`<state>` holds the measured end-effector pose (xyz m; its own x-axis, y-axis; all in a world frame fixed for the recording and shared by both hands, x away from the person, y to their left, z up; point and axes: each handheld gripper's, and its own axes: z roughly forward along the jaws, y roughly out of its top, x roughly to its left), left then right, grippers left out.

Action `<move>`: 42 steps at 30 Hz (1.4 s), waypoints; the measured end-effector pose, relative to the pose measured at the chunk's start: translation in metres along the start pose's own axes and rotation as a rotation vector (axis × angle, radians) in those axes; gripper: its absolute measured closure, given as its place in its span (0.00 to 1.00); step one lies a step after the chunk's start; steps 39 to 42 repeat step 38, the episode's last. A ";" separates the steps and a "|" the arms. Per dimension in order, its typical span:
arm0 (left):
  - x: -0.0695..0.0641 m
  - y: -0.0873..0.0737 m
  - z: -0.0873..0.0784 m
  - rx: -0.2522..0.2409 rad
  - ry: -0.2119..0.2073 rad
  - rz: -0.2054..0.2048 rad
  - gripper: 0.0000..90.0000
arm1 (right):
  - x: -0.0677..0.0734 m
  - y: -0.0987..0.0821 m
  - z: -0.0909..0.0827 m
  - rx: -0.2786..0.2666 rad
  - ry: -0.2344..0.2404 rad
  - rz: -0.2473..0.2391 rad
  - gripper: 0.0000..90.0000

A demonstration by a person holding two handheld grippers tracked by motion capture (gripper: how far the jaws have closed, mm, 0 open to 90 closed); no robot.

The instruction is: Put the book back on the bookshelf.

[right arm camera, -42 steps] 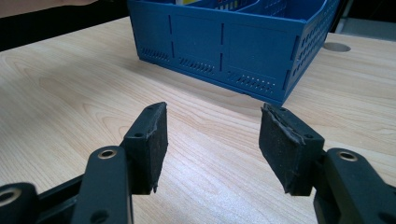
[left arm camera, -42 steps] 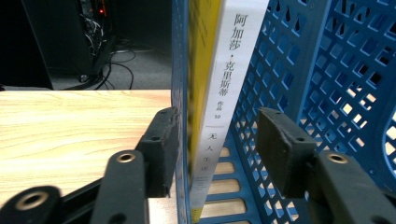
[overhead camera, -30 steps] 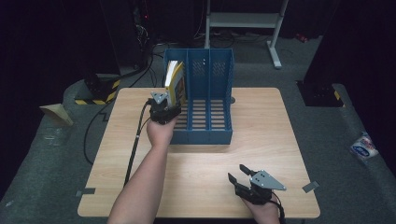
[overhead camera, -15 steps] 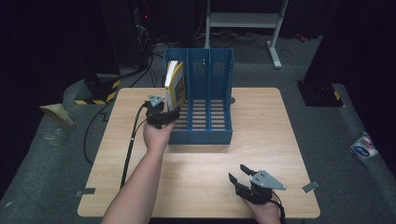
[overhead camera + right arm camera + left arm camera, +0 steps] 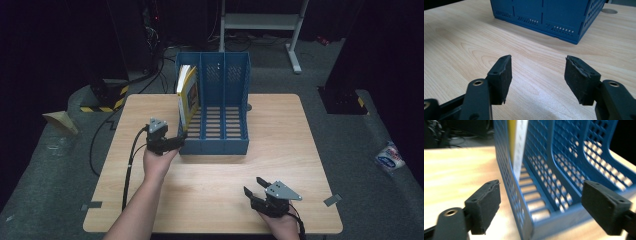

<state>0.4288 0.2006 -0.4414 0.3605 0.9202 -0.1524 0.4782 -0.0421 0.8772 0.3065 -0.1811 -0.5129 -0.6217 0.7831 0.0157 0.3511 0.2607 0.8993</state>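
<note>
A blue three-slot file rack (image 5: 225, 146) stands at the middle back of the wooden table (image 5: 210, 195). A book (image 5: 187, 97) with a yellow cover and white pages stands in its left slot, leaning a little. My left gripper (image 5: 178, 143) is at the rack's front left corner, open. Its jaws have just been opening, and they straddle the rack's corner wall (image 5: 506, 172) without touching it; the book (image 5: 520, 147) stands farther in, free of the pads. My right gripper (image 5: 252, 186) rests near the table's front right, open with nothing in it (image 5: 537, 77), pointed at the rack (image 5: 544, 15).
A cable hole (image 5: 250, 106) lies in the tabletop just right of the rack. The left gripper's black cable (image 5: 129, 165) runs along the left forearm. On the floor are a white metal stand (image 5: 260, 22) behind the table, a striped block (image 5: 107, 102) and a bag (image 5: 389, 157).
My left hand has drawn back from the book toward the table's near left while its jaws spread wider. The book stays in the left slot. The right gripper has kept still.
</note>
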 end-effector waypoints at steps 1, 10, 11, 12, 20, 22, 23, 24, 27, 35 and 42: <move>0.001 -0.005 -0.004 0.005 -0.013 0.001 0.17 | 0.000 0.000 0.001 0.010 0.000 0.005 0.41; 0.010 -0.070 -0.036 0.173 -0.049 0.102 0.07 | -0.024 -0.002 0.002 0.107 -0.082 0.082 0.34; 0.014 -0.081 -0.038 0.213 -0.046 0.112 0.06 | -0.029 -0.003 0.002 0.132 -0.101 0.093 0.33; 0.018 -0.089 -0.040 0.244 -0.047 0.114 0.05 | -0.035 -0.005 0.002 0.160 -0.120 0.104 0.32; 0.042 -0.124 -0.059 0.309 0.010 0.181 0.03 | -0.066 -0.011 -0.002 0.314 -0.264 0.165 0.27; 0.040 -0.126 -0.062 0.290 0.019 0.184 0.05 | -0.073 -0.012 -0.006 0.321 -0.300 0.144 0.26; 0.039 -0.127 -0.063 0.284 0.021 0.184 0.07 | -0.076 -0.013 -0.008 0.318 -0.308 0.125 0.25; 0.038 -0.128 -0.064 0.280 0.020 0.182 0.09 | -0.078 -0.014 -0.009 0.312 -0.306 0.123 0.24; 0.038 -0.127 -0.063 0.279 0.028 0.177 0.12 | -0.084 -0.015 -0.009 0.319 -0.280 0.164 0.20; 0.040 -0.126 -0.062 0.275 0.021 0.171 0.14 | -0.081 -0.013 -0.004 0.325 -0.272 0.154 0.18; 0.040 -0.126 -0.062 0.273 0.021 0.173 0.14 | -0.082 -0.013 -0.004 0.323 -0.275 0.155 0.17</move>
